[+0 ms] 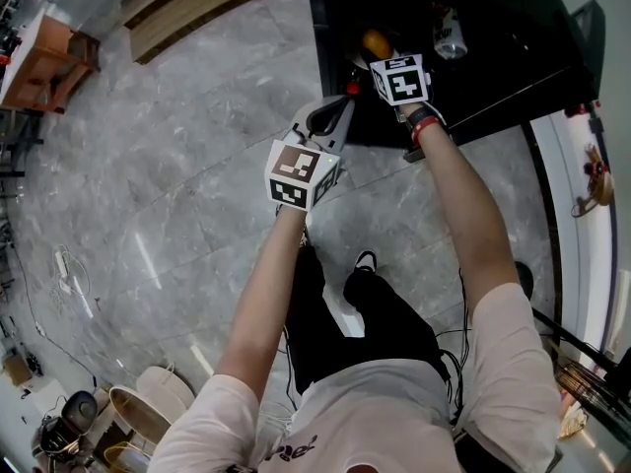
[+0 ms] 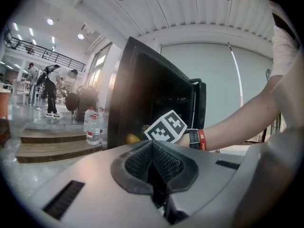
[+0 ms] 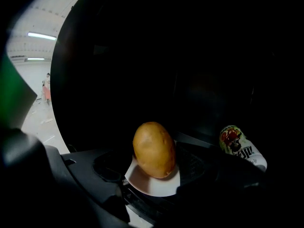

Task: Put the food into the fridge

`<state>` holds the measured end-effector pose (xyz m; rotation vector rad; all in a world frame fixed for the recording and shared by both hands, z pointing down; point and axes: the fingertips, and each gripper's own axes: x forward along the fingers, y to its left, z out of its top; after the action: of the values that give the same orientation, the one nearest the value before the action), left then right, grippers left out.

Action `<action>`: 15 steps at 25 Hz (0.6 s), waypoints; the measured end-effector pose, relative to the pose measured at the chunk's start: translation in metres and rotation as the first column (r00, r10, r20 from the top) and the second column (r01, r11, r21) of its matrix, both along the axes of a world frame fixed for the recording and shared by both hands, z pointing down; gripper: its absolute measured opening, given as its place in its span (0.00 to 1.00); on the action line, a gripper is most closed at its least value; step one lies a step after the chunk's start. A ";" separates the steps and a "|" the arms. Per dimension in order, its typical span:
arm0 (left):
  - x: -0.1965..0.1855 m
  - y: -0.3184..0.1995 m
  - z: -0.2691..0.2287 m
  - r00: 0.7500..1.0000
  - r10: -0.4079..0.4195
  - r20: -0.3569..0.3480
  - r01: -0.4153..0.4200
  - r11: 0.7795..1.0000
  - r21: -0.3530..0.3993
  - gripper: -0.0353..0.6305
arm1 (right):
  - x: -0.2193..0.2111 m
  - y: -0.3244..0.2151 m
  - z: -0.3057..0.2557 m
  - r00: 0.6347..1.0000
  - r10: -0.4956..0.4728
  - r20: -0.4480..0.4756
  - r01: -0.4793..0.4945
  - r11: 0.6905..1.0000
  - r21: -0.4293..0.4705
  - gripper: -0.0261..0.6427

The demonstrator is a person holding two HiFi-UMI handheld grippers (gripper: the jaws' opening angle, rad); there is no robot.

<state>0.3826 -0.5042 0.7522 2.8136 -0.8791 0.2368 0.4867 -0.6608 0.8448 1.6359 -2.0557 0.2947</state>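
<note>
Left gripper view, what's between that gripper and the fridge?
The marker cube on the right gripper and that wrist, just before the fridge opening. The left gripper view shows it.

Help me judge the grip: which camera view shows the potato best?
The right gripper view: the potato sits large and centred between the jaws of the right tool. The head view shows only an orange sliver past the marker cube; the left gripper view, a small yellow bit beside that cube.
</note>
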 end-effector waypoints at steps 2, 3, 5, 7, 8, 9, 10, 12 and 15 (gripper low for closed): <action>-0.003 0.000 0.001 1.000 -0.009 0.000 0.009 1.000 0.000 0.08 | -0.003 -0.001 0.005 1.000 -0.011 -0.017 0.011 1.000 -0.015 0.49; -0.005 0.000 0.001 1.000 -0.013 0.001 0.013 1.000 0.000 0.08 | -0.005 -0.001 0.006 1.000 -0.018 -0.024 0.017 1.000 -0.018 0.49; -0.006 0.001 0.001 1.000 -0.020 -0.005 0.020 1.000 0.000 0.08 | -0.007 -0.004 0.005 0.999 -0.025 -0.031 0.024 1.000 -0.016 0.49; -0.007 0.003 0.005 1.000 -0.028 -0.006 0.028 1.000 -0.005 0.08 | -0.005 -0.007 0.005 1.000 -0.020 -0.016 0.020 1.000 -0.013 0.50; -0.008 0.004 0.008 0.999 -0.033 -0.002 0.033 0.999 -0.011 0.08 | -0.004 -0.007 0.005 1.000 -0.020 -0.005 0.020 1.000 -0.014 0.50; -0.009 0.006 0.011 0.999 -0.036 0.004 0.036 0.999 -0.017 0.08 | -0.004 -0.006 0.005 1.000 -0.024 0.003 0.024 1.000 -0.016 0.50; -0.011 0.007 0.014 0.999 -0.039 0.009 0.039 0.999 -0.022 0.08 | -0.004 -0.005 0.005 1.000 -0.030 0.007 0.030 0.999 -0.018 0.51; -0.013 0.008 0.017 0.999 -0.045 0.016 0.045 0.998 -0.034 0.08 | -0.004 -0.003 0.005 0.999 -0.033 0.024 0.034 0.999 -0.023 0.52; -0.013 0.010 0.019 0.999 -0.046 0.024 0.047 0.998 -0.046 0.08 | -0.001 0.002 0.005 0.997 -0.018 0.072 0.020 0.999 -0.032 0.56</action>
<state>0.3695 -0.4943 0.7707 2.7497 -0.9309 0.2788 0.4860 -0.6591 0.8502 1.6072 -2.1069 0.3837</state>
